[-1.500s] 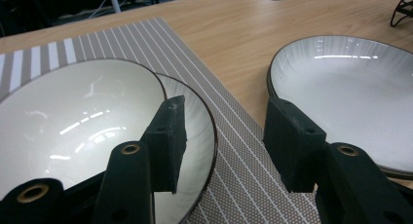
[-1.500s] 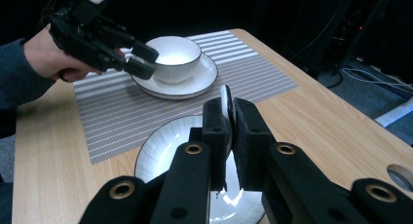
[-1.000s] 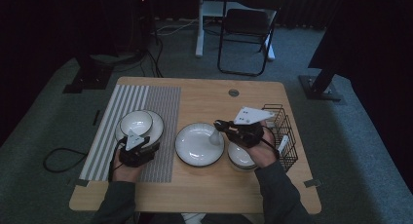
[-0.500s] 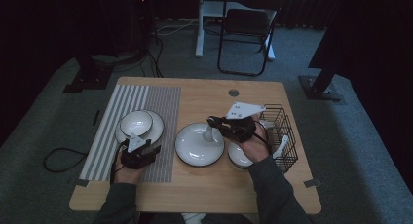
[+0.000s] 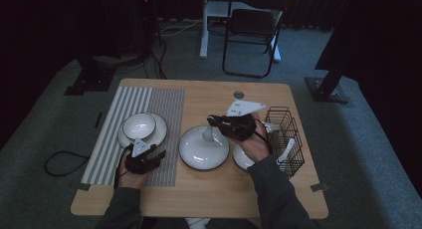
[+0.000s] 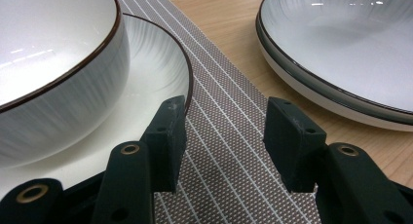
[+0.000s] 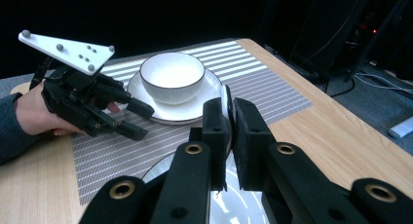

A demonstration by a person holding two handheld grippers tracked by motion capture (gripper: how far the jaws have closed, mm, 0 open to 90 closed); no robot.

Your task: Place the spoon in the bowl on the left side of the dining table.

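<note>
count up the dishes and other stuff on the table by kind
Plates: 2 – one under the bowl, one in the middle
Bowls: 2 – one on the left plate, one by the right hand
Spoons: 2 – one held in the right gripper, one in the basket
Wire baskets: 1
Placemats: 1
Total: 8
</note>
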